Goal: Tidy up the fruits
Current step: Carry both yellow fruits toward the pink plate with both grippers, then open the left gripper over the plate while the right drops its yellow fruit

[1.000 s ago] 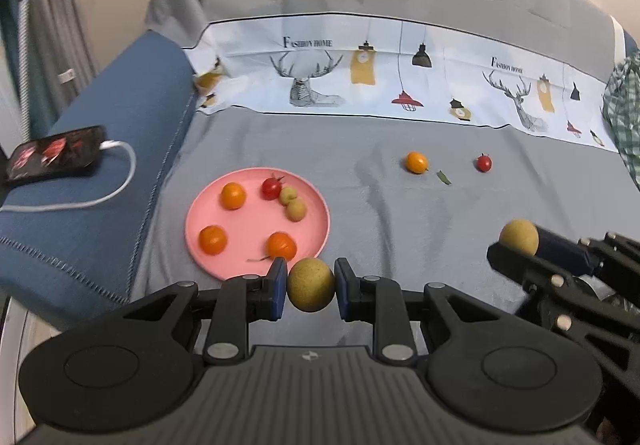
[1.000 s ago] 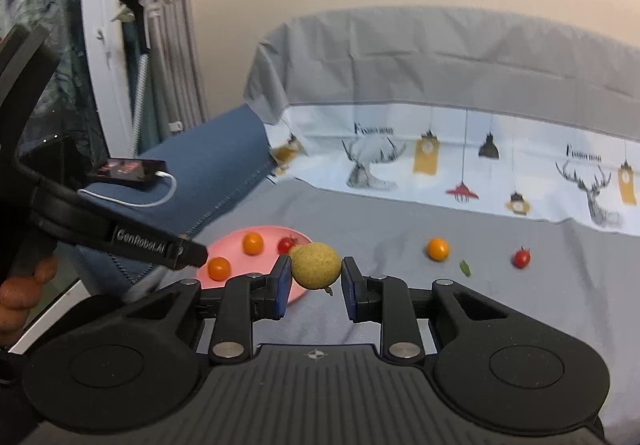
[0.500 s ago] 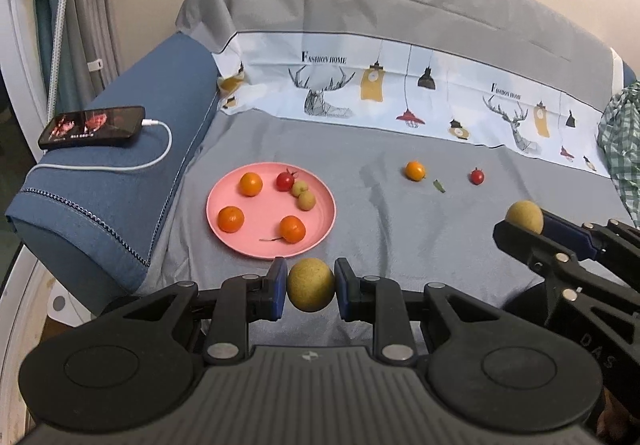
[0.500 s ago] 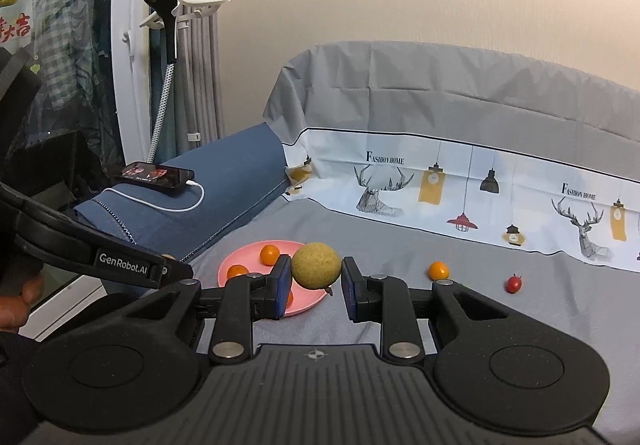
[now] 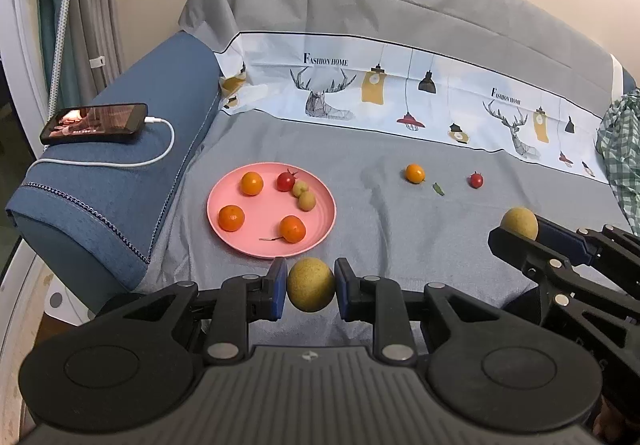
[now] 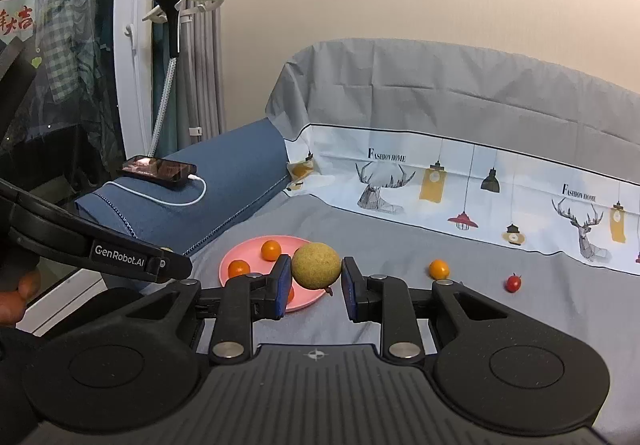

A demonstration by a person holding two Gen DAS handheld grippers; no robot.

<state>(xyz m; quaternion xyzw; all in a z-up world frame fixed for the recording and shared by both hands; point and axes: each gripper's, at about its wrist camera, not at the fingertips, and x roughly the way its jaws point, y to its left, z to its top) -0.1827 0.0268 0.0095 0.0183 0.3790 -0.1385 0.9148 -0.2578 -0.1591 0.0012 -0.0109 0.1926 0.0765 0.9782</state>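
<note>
My left gripper (image 5: 311, 289) is shut on a round yellow-green fruit (image 5: 310, 284), held above the sofa's front edge, just short of the pink plate (image 5: 316, 219). The plate holds three oranges, a red tomato (image 5: 285, 181) and two small green fruits. My right gripper (image 6: 315, 279) is shut on a second yellow fruit (image 6: 316, 265); it also shows in the left wrist view (image 5: 519, 223), raised at the right. A loose orange (image 5: 414, 173) and a red tomato (image 5: 476, 179) lie on the grey cover right of the plate.
A phone (image 5: 96, 123) on a white charging cable lies on the blue armrest at the left. A small green leaf (image 5: 438, 189) lies between the loose orange and tomato. A checked cloth (image 5: 622, 157) is at the far right. The printed backrest stands behind.
Both grippers have pulled back and risen from the sofa, each keeping its yellow fruit. The plate and loose fruits look farther away and have not moved.
</note>
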